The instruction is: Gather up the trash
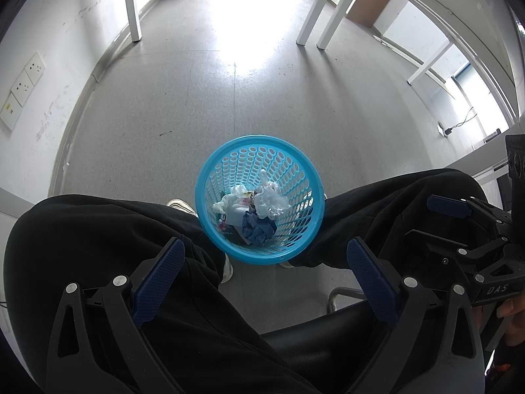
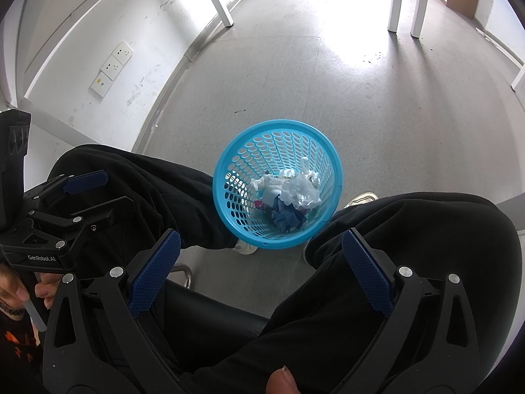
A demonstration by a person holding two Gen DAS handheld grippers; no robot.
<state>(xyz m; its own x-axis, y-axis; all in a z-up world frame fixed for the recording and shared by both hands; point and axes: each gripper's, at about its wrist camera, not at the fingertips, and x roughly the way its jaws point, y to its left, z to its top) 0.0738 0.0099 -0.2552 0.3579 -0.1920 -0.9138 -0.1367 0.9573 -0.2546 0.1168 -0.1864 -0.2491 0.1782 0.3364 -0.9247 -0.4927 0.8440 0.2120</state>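
The trash (image 1: 259, 207) is lying in the bottom of a blue perforated basket (image 1: 210, 170), which is standing on the floor (image 1: 164, 105) between the feet of a seated person: crumpled white tissue, a dark blue wad, a white scrap and a small pink bit. Reading what is printed: "GenRobot.AI" is showing on the left gripper (image 2: 98, 193) as seen from the right wrist view, and "DAS" is showing on the right gripper (image 1: 436, 220) as seen from the left wrist view.

The floor is speckled grey, with bright glare from a window at the far end. On the left, a scuffed white wall (image 1: 49, 49) is carrying a row of sockets (image 1: 23, 88). White desk legs (image 1: 133, 3) are standing further back, with more legs (image 1: 315, 13) to the right.

Black trousers (image 1: 98, 229) are filling the foreground on both sides of the basket, and a black seat (image 1: 311, 344) is showing between the knees. Both grippers are hovering above the lap, fingers (image 1: 160, 279) spread wide with nothing between them; the blue pads (image 2: 367, 272) are framing the basket.
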